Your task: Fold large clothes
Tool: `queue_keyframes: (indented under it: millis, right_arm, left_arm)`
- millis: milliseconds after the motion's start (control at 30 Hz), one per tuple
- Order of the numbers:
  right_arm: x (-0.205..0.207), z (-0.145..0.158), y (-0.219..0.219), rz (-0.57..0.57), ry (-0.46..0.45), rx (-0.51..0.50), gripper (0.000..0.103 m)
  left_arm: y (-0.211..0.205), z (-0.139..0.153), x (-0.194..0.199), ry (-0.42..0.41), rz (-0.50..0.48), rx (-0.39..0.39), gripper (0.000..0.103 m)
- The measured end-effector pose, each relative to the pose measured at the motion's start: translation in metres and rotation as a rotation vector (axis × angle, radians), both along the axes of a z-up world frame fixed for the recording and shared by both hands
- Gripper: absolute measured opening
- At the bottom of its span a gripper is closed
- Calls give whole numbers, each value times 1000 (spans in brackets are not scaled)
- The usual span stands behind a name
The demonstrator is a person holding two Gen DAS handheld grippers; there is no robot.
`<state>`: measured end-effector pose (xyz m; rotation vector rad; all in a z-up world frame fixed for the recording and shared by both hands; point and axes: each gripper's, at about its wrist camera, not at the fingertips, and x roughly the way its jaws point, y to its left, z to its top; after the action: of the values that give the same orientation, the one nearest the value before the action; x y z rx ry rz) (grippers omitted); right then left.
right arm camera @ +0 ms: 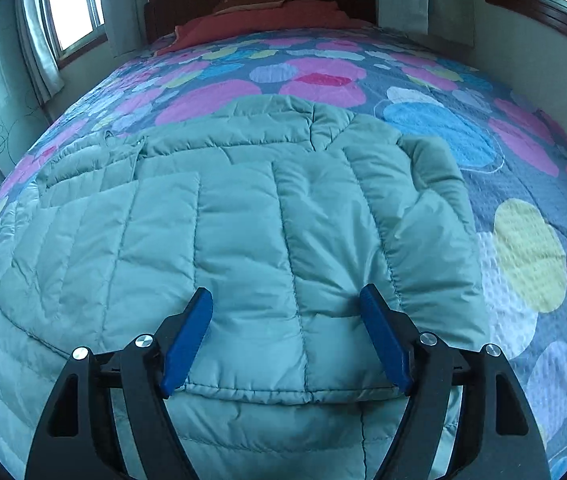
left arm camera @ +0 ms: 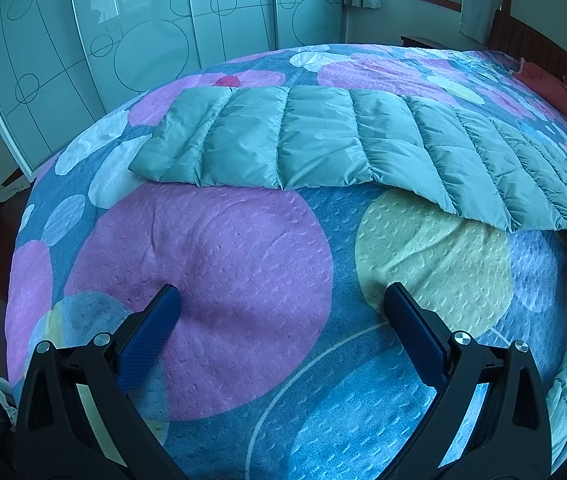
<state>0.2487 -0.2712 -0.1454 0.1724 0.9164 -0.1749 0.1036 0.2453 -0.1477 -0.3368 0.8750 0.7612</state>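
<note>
The pale green quilted down jacket (right arm camera: 243,216) lies flat on the circle-patterned blue, pink and yellow bedspread (right arm camera: 523,248), filling the centre and lower left of the right wrist view, and one long quilted sleeve (left arm camera: 283,140) stretches unfolded across the upper middle of the left wrist view, so I judge the folding barely started, with sleeves and body all left to do. The left gripper (left arm camera: 283,298) hangs open and empty over bare bedspread; the right gripper (right arm camera: 286,296) is spread wide over the jacket's lower edge, clamping nothing. No brand or label is readable; marks on the brown pillow (right arm camera: 251,0) at top are too blurred.
</note>
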Motion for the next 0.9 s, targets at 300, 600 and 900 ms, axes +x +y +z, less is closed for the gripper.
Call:
queue_keyframes:
  millis: [300,600,900]
  right_arm:
    - [1,-8,3,3,-7,-13,80]
    - [-1,-8,2,0,-15,-12,80]
    - [-2,-8,3,-1,-21,-13,80]
  left_arm:
    - [10,8,-13,-101,-12,-87,101]
    - [71,14,-27,-367,32,-296,98]
    - [136,3,-25,-561,132,-417,49]
